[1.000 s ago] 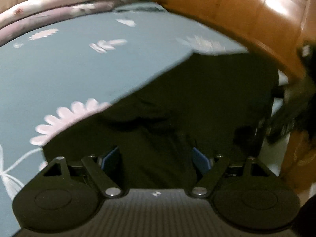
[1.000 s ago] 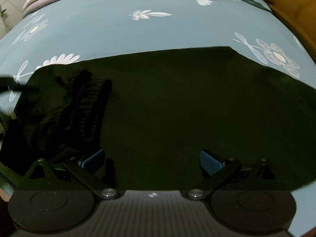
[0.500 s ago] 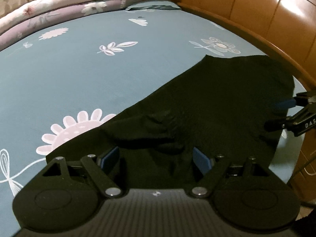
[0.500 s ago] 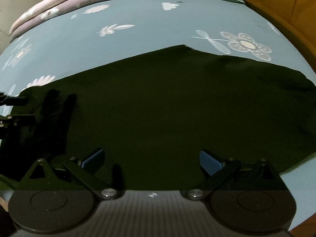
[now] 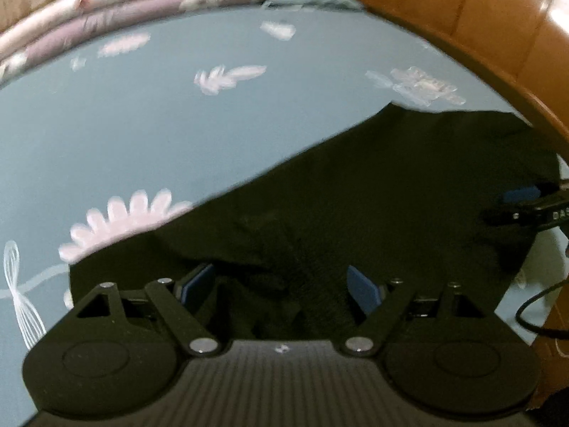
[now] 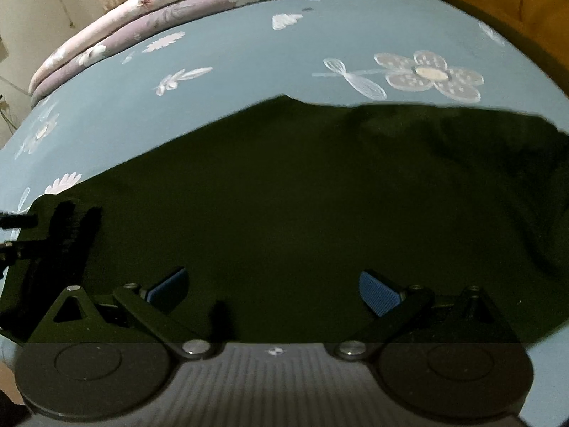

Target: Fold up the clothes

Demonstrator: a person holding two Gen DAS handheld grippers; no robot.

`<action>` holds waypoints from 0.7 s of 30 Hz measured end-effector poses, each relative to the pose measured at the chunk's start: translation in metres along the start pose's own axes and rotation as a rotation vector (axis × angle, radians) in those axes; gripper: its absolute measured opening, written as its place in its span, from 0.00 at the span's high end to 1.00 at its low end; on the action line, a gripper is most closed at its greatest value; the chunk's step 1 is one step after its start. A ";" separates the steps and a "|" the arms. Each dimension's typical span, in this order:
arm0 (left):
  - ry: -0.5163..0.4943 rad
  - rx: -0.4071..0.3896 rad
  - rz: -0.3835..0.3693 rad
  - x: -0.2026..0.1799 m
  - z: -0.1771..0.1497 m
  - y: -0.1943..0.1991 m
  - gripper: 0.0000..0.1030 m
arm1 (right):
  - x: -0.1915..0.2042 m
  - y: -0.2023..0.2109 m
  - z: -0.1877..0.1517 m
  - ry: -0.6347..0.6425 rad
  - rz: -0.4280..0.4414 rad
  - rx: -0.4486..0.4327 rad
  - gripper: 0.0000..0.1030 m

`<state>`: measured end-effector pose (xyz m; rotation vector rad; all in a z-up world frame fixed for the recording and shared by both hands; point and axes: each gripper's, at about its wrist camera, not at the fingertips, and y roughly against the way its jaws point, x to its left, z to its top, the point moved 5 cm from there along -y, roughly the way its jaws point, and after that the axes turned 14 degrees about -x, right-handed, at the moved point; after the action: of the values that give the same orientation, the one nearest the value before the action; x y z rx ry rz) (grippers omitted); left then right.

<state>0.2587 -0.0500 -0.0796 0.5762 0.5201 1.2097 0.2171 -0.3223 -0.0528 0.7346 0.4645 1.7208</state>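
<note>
Covering the near part of a blue flower-printed bed sheet [image 6: 249,46], a dark flat garment [image 6: 302,195] lies beneath both grippers' spread, empty fingers [image 6: 377,293], an orange wooden bed frame [image 5: 480,17] at right.

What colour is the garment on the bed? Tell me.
Black, plain, no visible print. The garment shows best in the right wrist view, lying on the blue floral sheet.

Black garment [image 6: 284,195]: matt woven cloth, ribbed along one edge. Bed sheet [image 5: 124,135]: smooth blue-grey cloth with a pale printed flower pattern. Bed frame [image 5: 498,21]: glossy varnished wood. Left claw [image 5: 281,286] and right claw [image 6: 274,290]: matt black plastic links, bright metal pivot pins, ridged blue pads [image 6: 378,293].
</note>
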 end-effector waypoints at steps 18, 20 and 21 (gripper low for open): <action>0.070 0.023 0.064 -0.001 0.004 -0.008 0.14 | -0.094 0.071 0.014 -0.390 0.063 -0.263 0.00; 0.052 0.006 0.069 -0.003 0.009 -0.003 0.14 | -0.116 0.084 0.015 -0.462 0.032 -0.281 0.00; 0.046 -0.004 0.070 -0.004 0.011 0.000 0.14 | -0.129 0.092 0.014 -0.486 0.003 -0.296 0.00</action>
<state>0.2652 -0.0555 -0.0710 0.5686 0.5399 1.2927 0.1808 -0.4719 -0.0130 0.8974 -0.1242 1.5023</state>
